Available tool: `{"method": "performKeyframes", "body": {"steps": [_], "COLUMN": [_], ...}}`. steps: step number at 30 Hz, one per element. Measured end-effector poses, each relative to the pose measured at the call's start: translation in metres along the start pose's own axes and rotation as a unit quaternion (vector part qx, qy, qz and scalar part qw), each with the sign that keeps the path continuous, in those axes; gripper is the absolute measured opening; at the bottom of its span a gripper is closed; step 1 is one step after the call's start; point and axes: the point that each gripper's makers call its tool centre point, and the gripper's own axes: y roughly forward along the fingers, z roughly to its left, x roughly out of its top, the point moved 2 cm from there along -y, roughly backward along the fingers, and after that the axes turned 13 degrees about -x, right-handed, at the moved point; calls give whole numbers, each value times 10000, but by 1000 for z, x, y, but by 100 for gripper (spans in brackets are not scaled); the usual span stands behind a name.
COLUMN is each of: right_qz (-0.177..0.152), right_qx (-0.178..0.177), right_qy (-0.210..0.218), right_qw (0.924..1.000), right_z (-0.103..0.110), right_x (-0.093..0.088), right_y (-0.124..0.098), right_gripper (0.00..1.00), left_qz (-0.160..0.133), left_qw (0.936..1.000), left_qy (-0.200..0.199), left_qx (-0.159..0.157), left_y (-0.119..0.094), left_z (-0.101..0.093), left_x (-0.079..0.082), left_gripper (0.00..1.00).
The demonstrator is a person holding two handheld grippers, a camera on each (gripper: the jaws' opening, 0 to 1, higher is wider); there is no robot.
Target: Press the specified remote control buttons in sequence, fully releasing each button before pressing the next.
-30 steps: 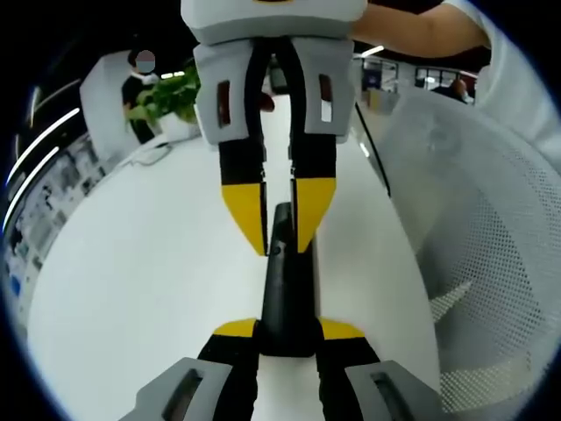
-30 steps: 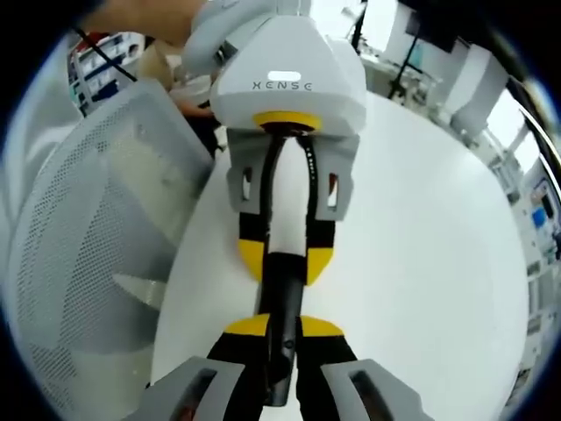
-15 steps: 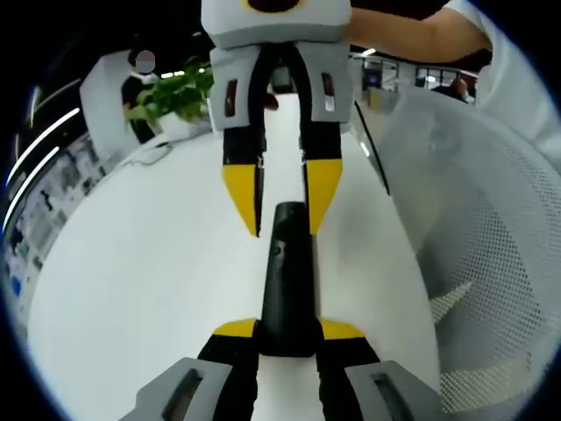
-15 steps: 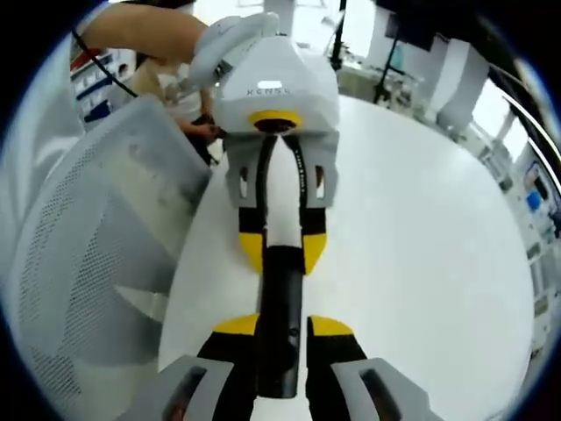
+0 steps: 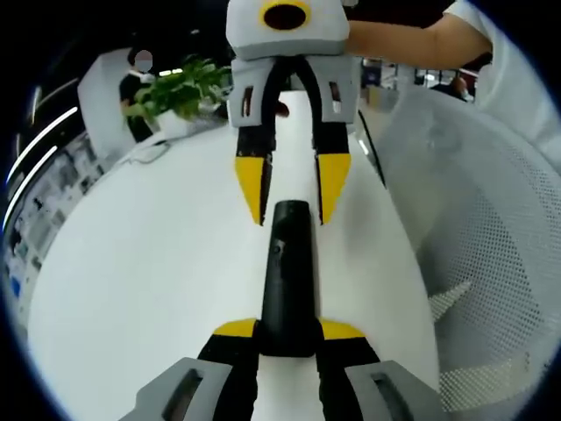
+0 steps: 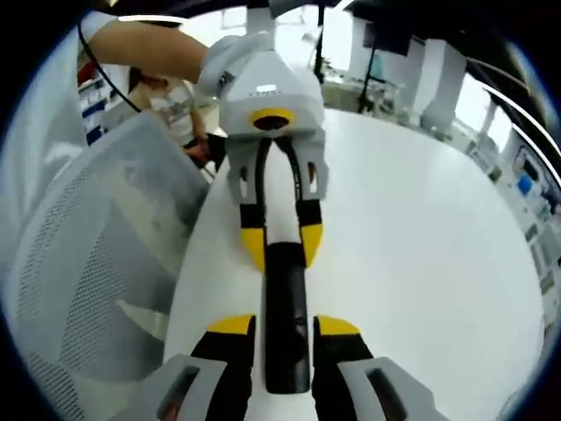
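The long, slim black plastic remote control (image 5: 287, 276) lies lengthwise on the round white table (image 5: 158, 281), close to the edge where a white mesh chair (image 5: 478, 228) stands. The left claw (image 5: 287, 331) is clamped on the near end of the remote, one yellow tip on each side. In the left gripper view, the right claw (image 5: 290, 186) hangs just past the far end, its yellow tips parted wider than the remote and holding nothing. In the right gripper view, its own tips straddle the near end of the remote with daylight on both sides.

The main risk is aim. A parted claw offers two tips, so a descent could strike the casing edge or two buttons at once, and the buttons themselves are too small to make out here. A skewed push could also tip or twist the remote in the left claw's end-only hold, sliding it toward the table edge. Lifting too little between presses would leave a button half-down.
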Motion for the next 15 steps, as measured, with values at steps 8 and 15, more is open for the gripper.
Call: {"method": "performKeyframes", "body": {"steps": [8, 15], "right_qz": [-97, -173], "right_qx": [-203, -305], "right_qy": [180, 331], "right_qw": [9996, 9988], "right_z": [-6, -4], "right_x": [-10, -26], "right_y": [-7, -12], "right_gripper": [27, 29], "left_qz": [20, 63], "left_qw": [10000, 10000], "left_qy": [2, -3], "left_qx": [1, 3], "left_y": [0, 0], "left_z": [-1, -1], "left_x": [0, 0], "left_gripper": [24, 24]}}
